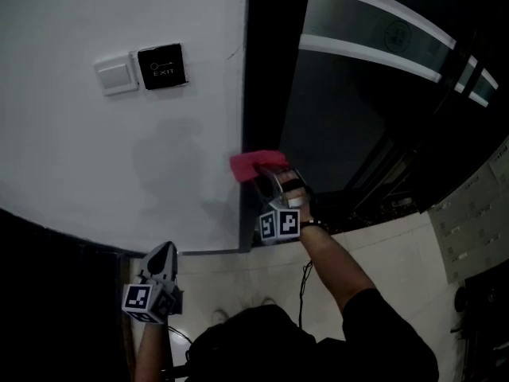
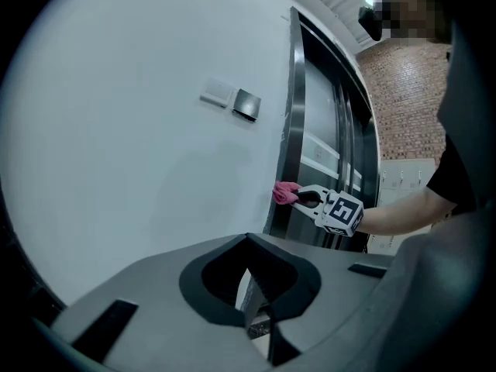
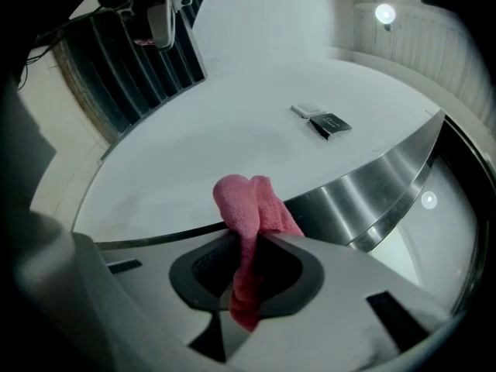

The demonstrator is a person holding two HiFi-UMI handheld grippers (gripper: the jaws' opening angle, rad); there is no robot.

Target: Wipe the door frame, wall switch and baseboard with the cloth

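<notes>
A pink cloth [image 1: 256,164] is pressed against the dark metal door frame [image 1: 266,94], low down where it meets the white wall. My right gripper [image 1: 268,175] is shut on it. In the right gripper view the cloth [image 3: 246,208] bulges out of the jaws against the steel frame [image 3: 372,184]. The white wall switch [image 1: 116,73] and a black exit button [image 1: 162,66] sit higher up to the left. My left gripper [image 1: 163,255] hangs low by the wall's bottom edge, shut and holding nothing [image 2: 253,308]. A dark band [image 1: 64,241] runs under the wall.
A glass door with frosted stripes [image 1: 374,54] fills the opening right of the frame. Pale floor tiles [image 1: 398,245] lie below, with grey lockers [image 1: 469,229] at the far right. The person's right arm [image 1: 334,261] reaches across the middle.
</notes>
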